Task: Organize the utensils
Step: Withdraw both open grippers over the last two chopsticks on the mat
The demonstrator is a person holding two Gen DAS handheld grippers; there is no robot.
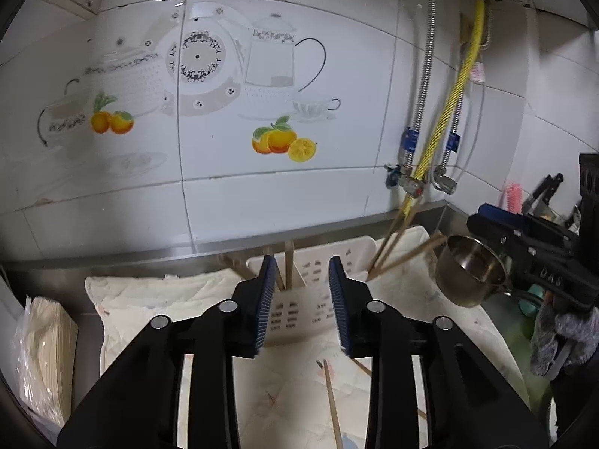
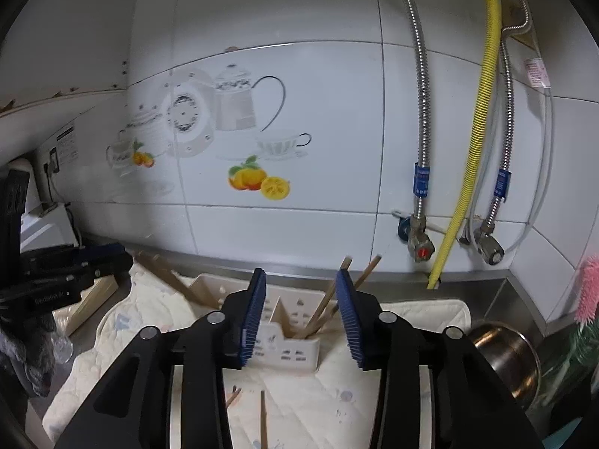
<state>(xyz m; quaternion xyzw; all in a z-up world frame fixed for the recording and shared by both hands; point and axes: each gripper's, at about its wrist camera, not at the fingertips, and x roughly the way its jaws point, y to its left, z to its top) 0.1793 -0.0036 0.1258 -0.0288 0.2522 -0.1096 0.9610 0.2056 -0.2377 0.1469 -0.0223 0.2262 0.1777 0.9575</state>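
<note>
Both released. Left hand-held gripper (image 1: 302,301) and right hand-held gripper (image 2: 300,314) have jaws parted with nothing between the pads, each aimed at the white slotted utensil caddy (image 1: 299,310) standing on the cream towel (image 1: 149,299) on the tabletop. Chopsticks (image 2: 329,299) lean upright in the caddy's compartments, probably so they drain and stay sorted. Loose chopsticks (image 1: 333,404) lie flat on the towel just in front, not yet sorted. Steel ladle (image 1: 470,269) sits near the right gripper.
</note>
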